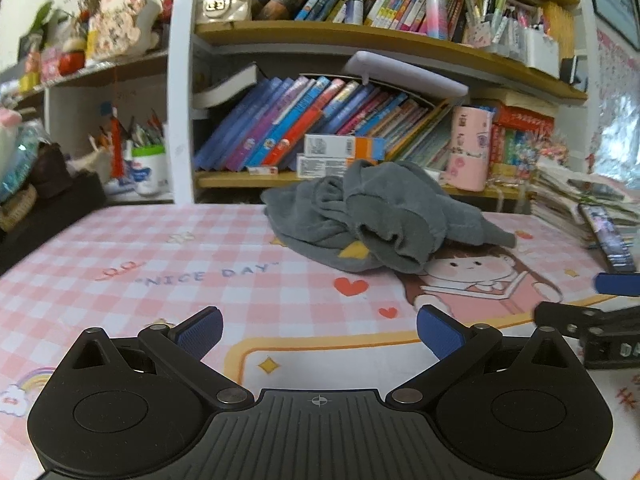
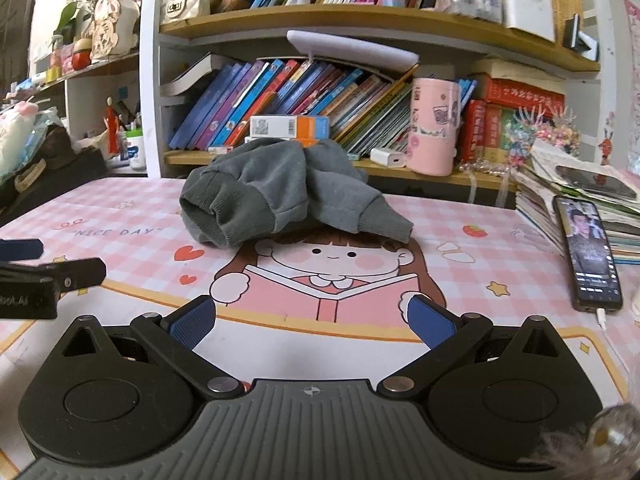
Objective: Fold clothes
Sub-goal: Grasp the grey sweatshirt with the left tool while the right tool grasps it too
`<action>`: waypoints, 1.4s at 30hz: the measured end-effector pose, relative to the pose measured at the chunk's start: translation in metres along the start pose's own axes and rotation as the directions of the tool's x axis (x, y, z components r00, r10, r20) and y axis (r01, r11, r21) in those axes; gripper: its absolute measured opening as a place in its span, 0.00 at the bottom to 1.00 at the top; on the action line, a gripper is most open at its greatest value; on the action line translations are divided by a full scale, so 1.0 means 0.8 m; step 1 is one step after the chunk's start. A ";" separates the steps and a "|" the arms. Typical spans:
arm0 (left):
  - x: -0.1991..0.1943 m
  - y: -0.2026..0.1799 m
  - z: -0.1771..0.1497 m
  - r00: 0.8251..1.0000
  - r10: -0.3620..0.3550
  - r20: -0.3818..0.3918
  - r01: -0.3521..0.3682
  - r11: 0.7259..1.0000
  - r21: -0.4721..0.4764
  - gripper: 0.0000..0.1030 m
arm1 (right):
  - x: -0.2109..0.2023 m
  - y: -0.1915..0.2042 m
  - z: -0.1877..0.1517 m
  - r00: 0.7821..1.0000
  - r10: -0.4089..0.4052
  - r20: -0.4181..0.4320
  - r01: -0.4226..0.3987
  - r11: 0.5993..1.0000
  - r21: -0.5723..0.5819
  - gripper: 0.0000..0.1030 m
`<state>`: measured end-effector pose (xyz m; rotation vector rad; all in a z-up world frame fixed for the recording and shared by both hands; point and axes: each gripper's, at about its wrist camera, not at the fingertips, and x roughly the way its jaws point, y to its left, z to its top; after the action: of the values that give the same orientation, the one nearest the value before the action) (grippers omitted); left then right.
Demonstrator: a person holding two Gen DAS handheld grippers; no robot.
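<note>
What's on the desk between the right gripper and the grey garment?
Nothing stands there: only the bare pink cartoon mat lies between the open right gripper and the crumpled grey garment, shown in the right wrist view.

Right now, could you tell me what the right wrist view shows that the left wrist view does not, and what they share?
Only the right wrist view shows the white charger on the shelf and the lit phone screen face-on. Only the left wrist view shows a yellow patch on the garment. Both show the crumpled grey sweatshirt on the pink checked desk mat, the pink cylinder, and both grippers open, left gripper and right gripper, touching nothing.
</note>
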<state>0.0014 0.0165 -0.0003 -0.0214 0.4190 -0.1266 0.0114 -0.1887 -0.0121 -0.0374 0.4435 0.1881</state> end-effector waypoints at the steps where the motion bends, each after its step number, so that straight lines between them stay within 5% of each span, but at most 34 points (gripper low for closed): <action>1: 0.000 0.000 0.000 1.000 -0.004 0.008 0.004 1.000 0.003 1.00 | 0.003 -0.001 0.003 1.000 0.010 -0.004 -0.010 1.000 0.002 1.00; 16: 0.050 -0.015 0.025 1.000 0.018 -0.014 -0.017 0.996 0.093 1.00 | 0.075 0.003 0.048 0.995 0.098 -0.014 -0.099 0.992 -0.085 1.00; 25: 0.104 -0.030 0.049 0.998 0.019 -0.060 -0.011 0.990 0.138 1.00 | 0.114 -0.036 0.063 0.987 0.164 -0.005 -0.163 0.987 0.009 1.00; 38: 0.229 -0.050 0.096 0.989 -0.076 -0.126 0.071 0.996 -0.047 0.99 | 0.106 -0.094 0.066 0.978 0.208 0.006 -0.205 0.955 0.212 1.00; 42: 0.246 -0.044 0.096 0.986 -0.082 -0.142 0.071 0.994 -0.077 0.67 | 0.104 -0.094 0.065 0.977 0.213 0.004 -0.208 0.953 0.218 1.00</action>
<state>0.2069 -0.0436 -0.0080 -0.0996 0.5687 -0.1894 0.1208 -0.2439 -0.0015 0.2239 0.4859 0.3486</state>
